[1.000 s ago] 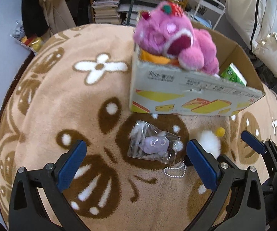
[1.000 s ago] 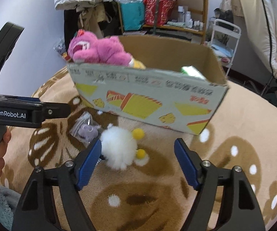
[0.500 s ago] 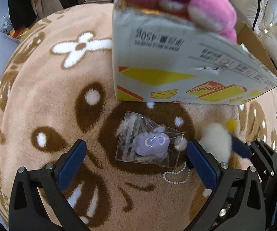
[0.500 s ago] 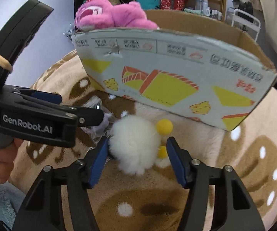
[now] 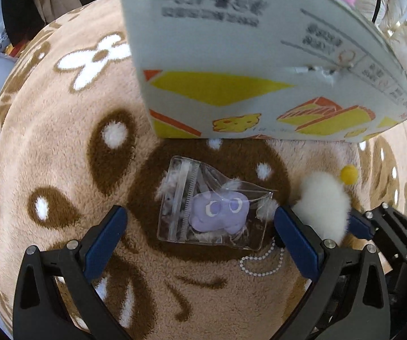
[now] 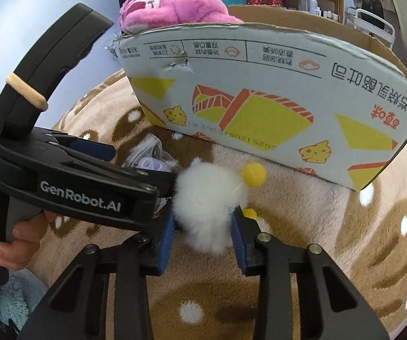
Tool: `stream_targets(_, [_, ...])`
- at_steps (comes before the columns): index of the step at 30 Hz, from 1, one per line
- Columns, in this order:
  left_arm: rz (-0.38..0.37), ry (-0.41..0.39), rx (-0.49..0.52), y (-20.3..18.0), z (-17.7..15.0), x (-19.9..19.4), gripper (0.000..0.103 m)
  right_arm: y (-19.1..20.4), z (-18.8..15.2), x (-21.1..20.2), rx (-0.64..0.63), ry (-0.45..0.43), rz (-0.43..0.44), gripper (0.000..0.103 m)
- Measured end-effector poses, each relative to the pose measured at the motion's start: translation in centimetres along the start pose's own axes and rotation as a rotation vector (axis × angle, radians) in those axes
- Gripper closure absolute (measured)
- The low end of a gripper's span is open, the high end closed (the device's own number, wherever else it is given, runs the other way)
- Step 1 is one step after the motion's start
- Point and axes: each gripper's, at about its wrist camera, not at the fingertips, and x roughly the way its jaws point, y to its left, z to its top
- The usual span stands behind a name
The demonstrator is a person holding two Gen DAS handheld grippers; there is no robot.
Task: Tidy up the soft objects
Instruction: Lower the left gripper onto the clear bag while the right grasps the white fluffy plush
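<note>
The right tongs (image 6: 203,232) are squeezing the white puff (image 6: 207,202) on the blanket (image 6: 345,226), at 6 o'clock from the box (image 6: 260,90). The left tongs (image 5: 200,238) are gaping wide around the bag (image 5: 212,206) with a purple toy (image 5: 217,211), just at 9 o'clock from the puff.

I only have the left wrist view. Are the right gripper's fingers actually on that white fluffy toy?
Observer: Yes, the right gripper has its pads against both sides of the white pom-pom toy.
Operator: Anything in the box already?
Observer: A pink plush lies at the left end of the cardboard box.
Operator: How many yellow balls on the toy?
Observer: Two: one yellow ball above, a second lower by the right pad.
</note>
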Motion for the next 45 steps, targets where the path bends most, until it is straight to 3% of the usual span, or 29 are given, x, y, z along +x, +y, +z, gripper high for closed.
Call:
stream_targets(18, [0.059, 0.001, 0.025, -2.2, -0.5, 1.9, 0.001, -1.1, -0.7, -0.7, 0.007, 0.012, -0.074, 0.064])
stream_targets(21, [0.066, -0.004, 0.023, -2.0, -0.6, 1.7, 0.007, -1.0, -0.8, -0.4, 0.009, 0.008, -0.071, 0.064])
stream_targets(25, [0.093, -0.015, 0.014, -1.5, -0.9, 1.2, 0.024, -1.5, -0.8, -0.2, 0.026, -0.001, -0.062, 0.061])
stream_targets(35, [0.069, -0.021, -0.017, -0.7, -1.6, 0.6, 0.029, -1.9, 0.1, 0.3, 0.038, -0.007, -0.038, 0.060])
stream_targets(41, [0.074, -0.011, -0.016, -0.7, -1.5, 0.2, 0.030, -1.8, 0.1, 0.1, 0.050, 0.002, -0.024, 0.066])
stream_targets(45, [0.069, -0.018, -0.020, -1.1, -2.1, -0.6, 0.036, -1.9, -0.3, -0.7, 0.052, 0.008, -0.050, 0.066])
